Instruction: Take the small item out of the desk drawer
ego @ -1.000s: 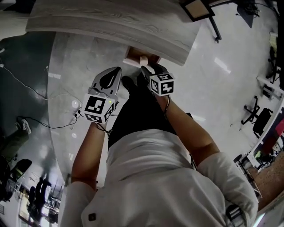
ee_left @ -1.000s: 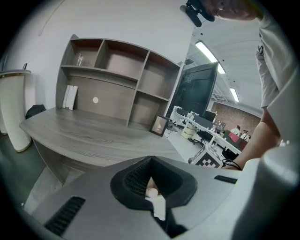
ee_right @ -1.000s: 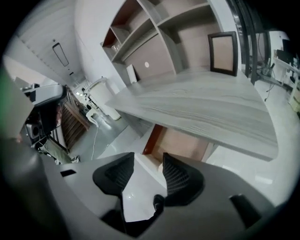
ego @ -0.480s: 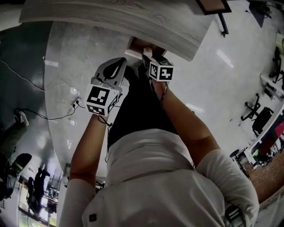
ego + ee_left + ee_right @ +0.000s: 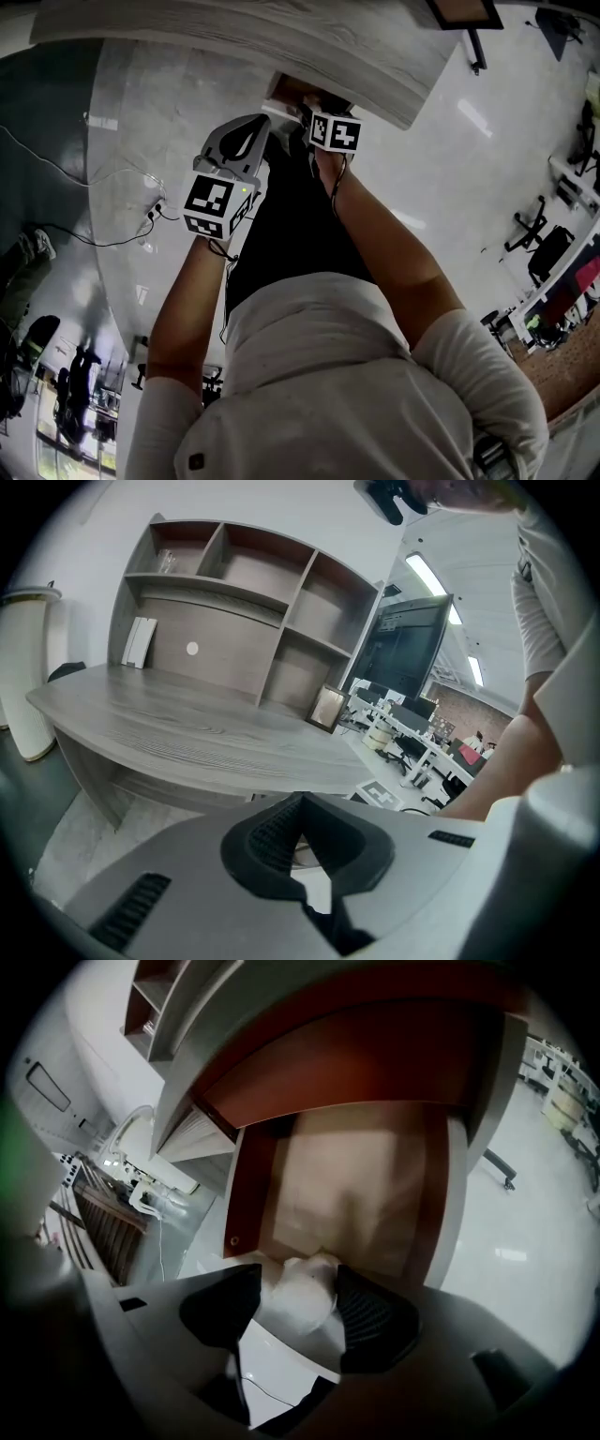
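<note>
Right tool (image 5: 297, 1273) opening round small white rounded item (image 5: 302, 1297), not clamped. Off-centre closing could shove it ahead, deeper into reddish wooden drawer (image 5: 251, 1185). Left tool (image 5: 300, 799) closed, empty.

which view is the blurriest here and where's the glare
Right gripper view: dimmest and softest, the drawer and the white item between the right gripper's opening jaws are smeared. Head view: sharp, strong fisheye bend in the desk, bright glare on the floor. Left gripper view: evenly lit, black corners.
</note>
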The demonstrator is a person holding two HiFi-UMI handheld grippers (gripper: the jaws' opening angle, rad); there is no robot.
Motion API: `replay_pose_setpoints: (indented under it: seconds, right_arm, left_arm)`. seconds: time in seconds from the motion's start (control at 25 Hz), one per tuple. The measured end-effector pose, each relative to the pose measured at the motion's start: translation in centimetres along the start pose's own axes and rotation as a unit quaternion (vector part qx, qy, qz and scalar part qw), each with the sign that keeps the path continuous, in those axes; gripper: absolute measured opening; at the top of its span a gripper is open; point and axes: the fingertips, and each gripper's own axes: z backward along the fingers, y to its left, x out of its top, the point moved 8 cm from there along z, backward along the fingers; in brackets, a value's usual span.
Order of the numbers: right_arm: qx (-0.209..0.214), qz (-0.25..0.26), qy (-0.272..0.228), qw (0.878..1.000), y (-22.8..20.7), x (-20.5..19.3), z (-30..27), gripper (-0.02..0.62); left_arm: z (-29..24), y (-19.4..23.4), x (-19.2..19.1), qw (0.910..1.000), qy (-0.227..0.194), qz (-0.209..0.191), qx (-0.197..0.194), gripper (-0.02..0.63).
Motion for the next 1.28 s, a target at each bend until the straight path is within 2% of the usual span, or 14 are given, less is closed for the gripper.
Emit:
replay_pose_setpoints:
  seconds: [0.28,0.48,0.88,1.28]
  right_arm:
    - [-0.033,0.007,0.028,0.999,-0.3,0.0,-1.4,0.244]
    - [-0.042,0.019,0.041,0.998,-0.4,0.0,-1.3,0.205]
    - [-0.018,0.045,0.025,0.999,0.3,0.5,1.3,0.179]
    - [0.025,0.109,-0.023,0.993,4.1,1.1,8.3,0.176]
  left_arm:
    - [-0.3,1.0,-0.5,0.9998,-0.002,0.018,0.011,0.011]
    - [-0.1,0.9,-0.7,0.9996,0.000,0.023,0.014,0.011]
    - [1.5,0.2,0.2,0.9996,-0.012,0.016,0.021,0.011]
    - [5.8,-1.8,2.2,0.9988,-0.039,0.008,0.030,0.011]
